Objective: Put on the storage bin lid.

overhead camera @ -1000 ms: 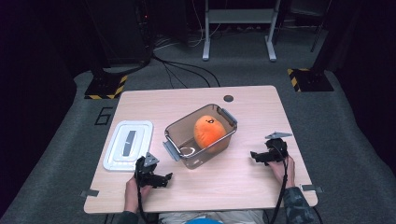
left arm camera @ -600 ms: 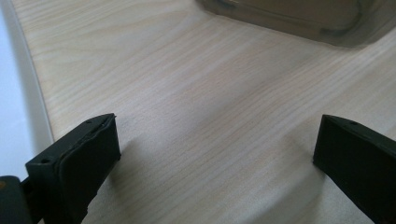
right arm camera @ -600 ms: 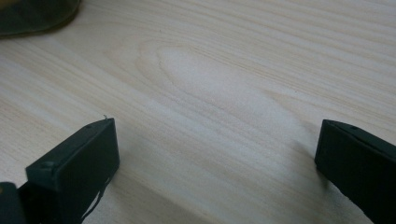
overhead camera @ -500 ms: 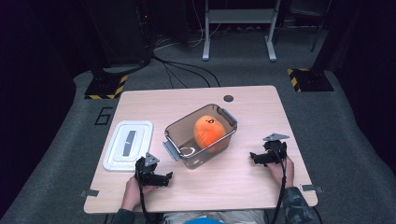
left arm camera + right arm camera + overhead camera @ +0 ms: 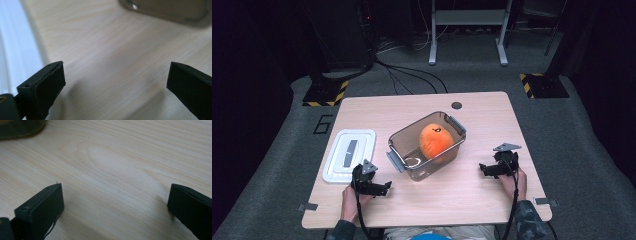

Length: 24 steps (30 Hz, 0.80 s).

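Observation:
A clear plastic box (image 5: pixel 401 141) with grey handles stands at the middle of the wooden table (image 5: pixel 492 120), and an orange plush ball (image 5: pixel 436 140) lies inside it. Its white lid (image 5: pixel 350 153) lies flat to the left. My left gripper (image 5: pixel 383 188) rests low on the table in front of the lid, open, with bare wood between its jaws (image 5: pixel 113 82); the lid's edge (image 5: pixel 15 50) is at its left and the box (image 5: pixel 170 11) is ahead. My right gripper (image 5: pixel 484 170) sits near the table's right front, open over bare wood (image 5: pixel 115 202).
A small dark round grommet (image 5: pixel 456 105) sits near the table's far edge. Beyond the table are a grey carpeted floor, black cables (image 5: pixel 407 75), a metal stand (image 5: pixel 467 30) and yellow-black striped bases (image 5: pixel 539 82).
The right gripper has shifted slightly toward the front of the table. The left gripper, box, ball and lid are where they were.

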Tool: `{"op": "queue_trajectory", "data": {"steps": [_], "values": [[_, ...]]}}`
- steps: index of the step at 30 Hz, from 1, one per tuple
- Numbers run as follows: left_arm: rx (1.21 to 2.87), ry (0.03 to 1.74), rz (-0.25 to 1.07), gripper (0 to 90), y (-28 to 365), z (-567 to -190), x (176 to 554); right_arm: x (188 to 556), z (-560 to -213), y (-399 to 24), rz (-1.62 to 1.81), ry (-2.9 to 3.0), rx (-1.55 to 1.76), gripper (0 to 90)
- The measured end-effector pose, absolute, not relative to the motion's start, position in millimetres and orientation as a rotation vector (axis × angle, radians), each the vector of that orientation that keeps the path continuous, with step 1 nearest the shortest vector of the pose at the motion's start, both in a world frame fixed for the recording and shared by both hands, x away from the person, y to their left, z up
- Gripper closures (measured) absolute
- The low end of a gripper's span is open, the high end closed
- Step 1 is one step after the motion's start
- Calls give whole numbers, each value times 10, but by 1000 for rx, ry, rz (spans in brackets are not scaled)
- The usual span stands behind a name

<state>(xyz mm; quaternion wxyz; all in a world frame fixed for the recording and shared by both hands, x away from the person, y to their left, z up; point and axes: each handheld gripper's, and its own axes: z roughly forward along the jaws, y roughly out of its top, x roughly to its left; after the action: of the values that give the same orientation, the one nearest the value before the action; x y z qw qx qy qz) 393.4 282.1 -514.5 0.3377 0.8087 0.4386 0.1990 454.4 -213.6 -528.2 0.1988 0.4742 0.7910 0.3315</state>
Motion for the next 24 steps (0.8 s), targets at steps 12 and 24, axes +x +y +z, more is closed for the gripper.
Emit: {"op": "queue_trajectory", "data": {"steps": [12, 24], "values": [[1987, 1300, 564, 44, 3285, -4911, 4269, 4549, -5284, -2141, 933, 2213, 1319, 3], [1937, 1437, 583, 40, 3590, -4943, 4630, 4549, -5284, -2142, 934, 2210, 1321, 5]]}}
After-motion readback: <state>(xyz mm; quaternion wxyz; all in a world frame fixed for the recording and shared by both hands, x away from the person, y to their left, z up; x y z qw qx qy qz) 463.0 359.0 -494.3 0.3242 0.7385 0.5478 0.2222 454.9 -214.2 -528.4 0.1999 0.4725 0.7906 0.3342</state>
